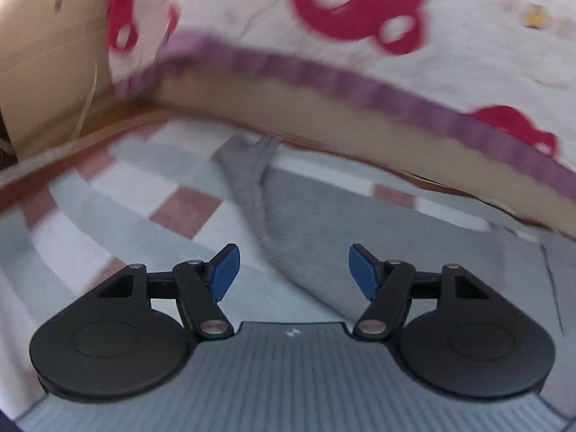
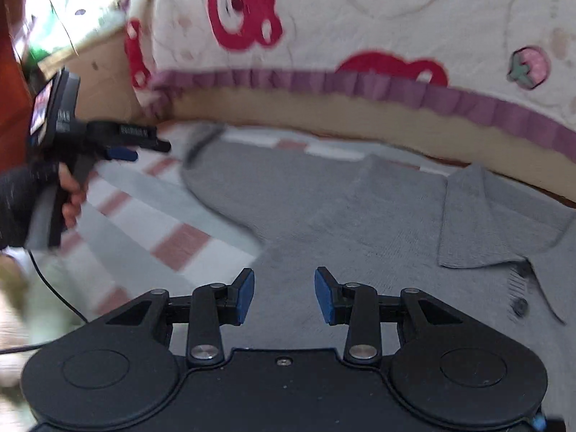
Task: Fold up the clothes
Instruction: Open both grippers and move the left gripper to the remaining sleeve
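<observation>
A grey polo shirt (image 2: 342, 208) lies flat on a checked cloth, its collar (image 2: 478, 223) and buttons at the right. In the left wrist view the shirt (image 1: 342, 230) shows a sleeve stretching to the far side. My left gripper (image 1: 293, 273) is open and empty, hovering over the shirt's left edge. It also shows in the right wrist view (image 2: 144, 144), held in a hand above the cloth near the sleeve. My right gripper (image 2: 284, 295) is open and empty, just above the shirt's body.
The checked cloth (image 1: 151, 194) in pale blue, white and pink covers the surface. A cushion (image 2: 360, 18) with red bear prints and a purple frill runs along the far side, over a tan edge (image 1: 324, 115). A cable (image 2: 46, 288) hangs at the left.
</observation>
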